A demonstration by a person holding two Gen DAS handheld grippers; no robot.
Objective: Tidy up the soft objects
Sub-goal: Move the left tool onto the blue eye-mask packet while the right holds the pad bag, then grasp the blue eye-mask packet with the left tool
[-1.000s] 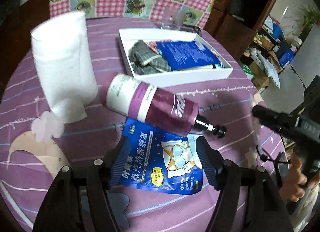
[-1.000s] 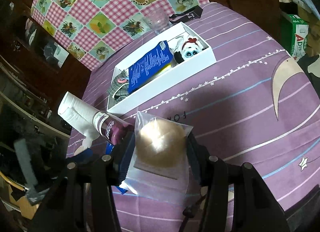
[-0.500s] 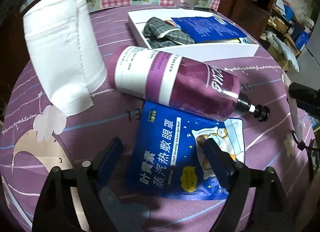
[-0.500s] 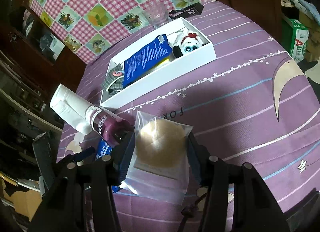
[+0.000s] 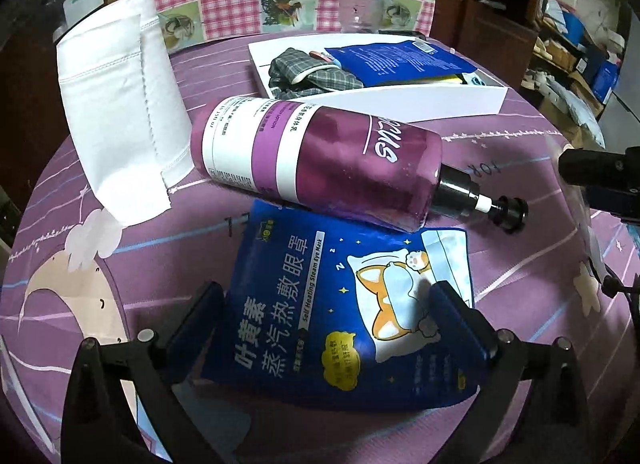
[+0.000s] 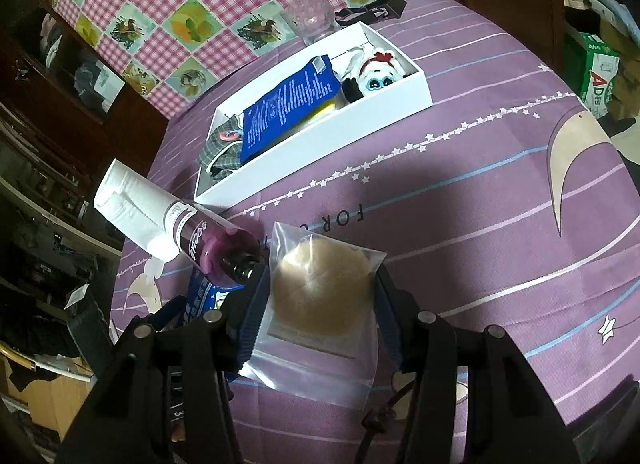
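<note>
Both grippers differ: left gripper opening wider, lower over eye-mask pouch (unpinched); right gripper still clamps puff bag.

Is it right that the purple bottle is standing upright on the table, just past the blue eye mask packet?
Not quite. The purple bottle is lying on its side, not upright, as the left wrist view shows. It does sit on the table just past the blue eye mask packet.

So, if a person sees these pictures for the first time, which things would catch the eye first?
Probably the blue eye mask packet, lying on the purple tablecloth between the opening jaws of the left gripper. Just behind it lies a purple pump bottle on its side. The right gripper holds a clear bag with a tan round pad.
</note>
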